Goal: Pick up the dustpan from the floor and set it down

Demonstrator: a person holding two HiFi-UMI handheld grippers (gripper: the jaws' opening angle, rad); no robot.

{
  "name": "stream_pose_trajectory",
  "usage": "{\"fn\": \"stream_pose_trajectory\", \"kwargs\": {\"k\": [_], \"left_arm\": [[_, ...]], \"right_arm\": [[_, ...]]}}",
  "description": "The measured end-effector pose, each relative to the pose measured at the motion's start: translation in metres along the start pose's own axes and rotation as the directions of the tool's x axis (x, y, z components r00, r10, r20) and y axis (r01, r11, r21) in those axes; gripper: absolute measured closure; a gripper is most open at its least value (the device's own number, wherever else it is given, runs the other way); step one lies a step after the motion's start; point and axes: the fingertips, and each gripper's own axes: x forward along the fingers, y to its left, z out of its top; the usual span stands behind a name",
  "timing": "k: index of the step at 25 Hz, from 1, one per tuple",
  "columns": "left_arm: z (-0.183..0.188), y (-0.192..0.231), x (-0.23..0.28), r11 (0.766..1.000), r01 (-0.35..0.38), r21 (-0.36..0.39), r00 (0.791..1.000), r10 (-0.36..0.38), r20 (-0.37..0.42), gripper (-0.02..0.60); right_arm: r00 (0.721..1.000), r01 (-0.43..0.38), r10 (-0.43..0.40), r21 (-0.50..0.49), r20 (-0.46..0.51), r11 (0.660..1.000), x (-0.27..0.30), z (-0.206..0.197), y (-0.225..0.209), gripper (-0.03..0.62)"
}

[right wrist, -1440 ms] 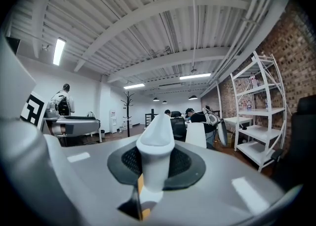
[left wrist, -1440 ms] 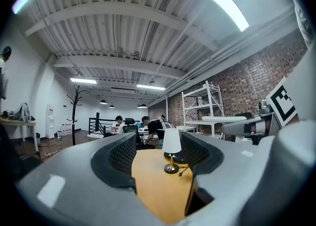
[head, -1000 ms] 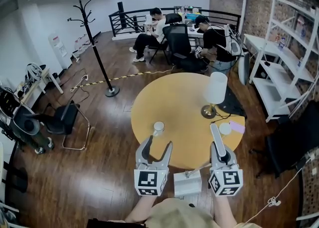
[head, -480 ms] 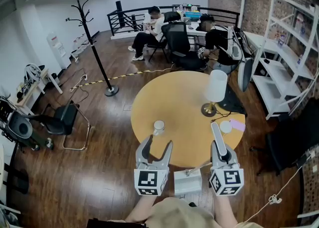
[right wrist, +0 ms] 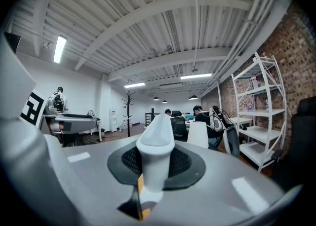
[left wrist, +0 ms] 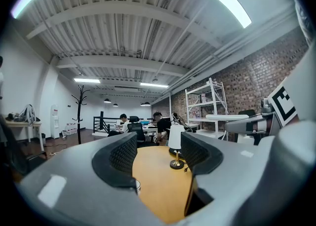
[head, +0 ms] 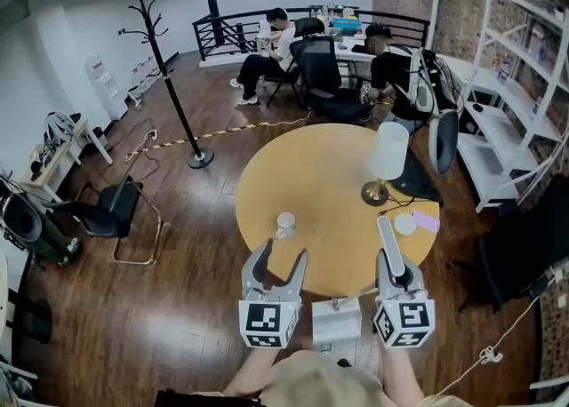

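Low between my two grippers lies a pale grey box-shaped pan (head: 336, 323) with a thin rod running up to its right; it looks like the dustpan. My right gripper (head: 392, 265) (right wrist: 155, 161) is shut on a white tapered handle (head: 386, 235) (right wrist: 157, 136) that sticks out forward over the table edge. Whether that handle joins the pan I cannot tell. My left gripper (head: 280, 256) (left wrist: 158, 153) is level beside it. Its jaws are closing a little, still apart, with nothing between them.
The round yellow table (head: 320, 174) stands just ahead and carries a white-shaded lamp (head: 386, 161), a small cup (head: 285, 223) and a pink note. A coat stand (head: 169, 85), a black chair (head: 116, 210), white shelving (head: 507, 112) and seated people (head: 267, 59) ring it.
Both grippers have kept their places and the white handle stays clamped. The head view has drifted slightly, so the room sits a touch differently in the picture.
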Motion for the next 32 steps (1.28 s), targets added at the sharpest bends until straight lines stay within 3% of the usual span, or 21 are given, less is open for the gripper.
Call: {"fn": "stream_pose_trajectory", "kwargs": {"k": [15,32], "left_arm": [[-0.020,0.011,-0.014,1.000,-0.019,-0.014,0.999,0.018,-0.040,0.334],[-0.087,0.014,-0.018,0.999,-0.016,-0.051,0.979,0.005,-0.202,0.344]], "right_arm": [[0.999,-0.003,0.003,-0.001,-0.052,1.000,0.011,-0.040,0.016,0.537],[0.962,0.023,-0.039,-0.062,-0.269,0.998,0.042,-0.225,0.016,0.537]]}}
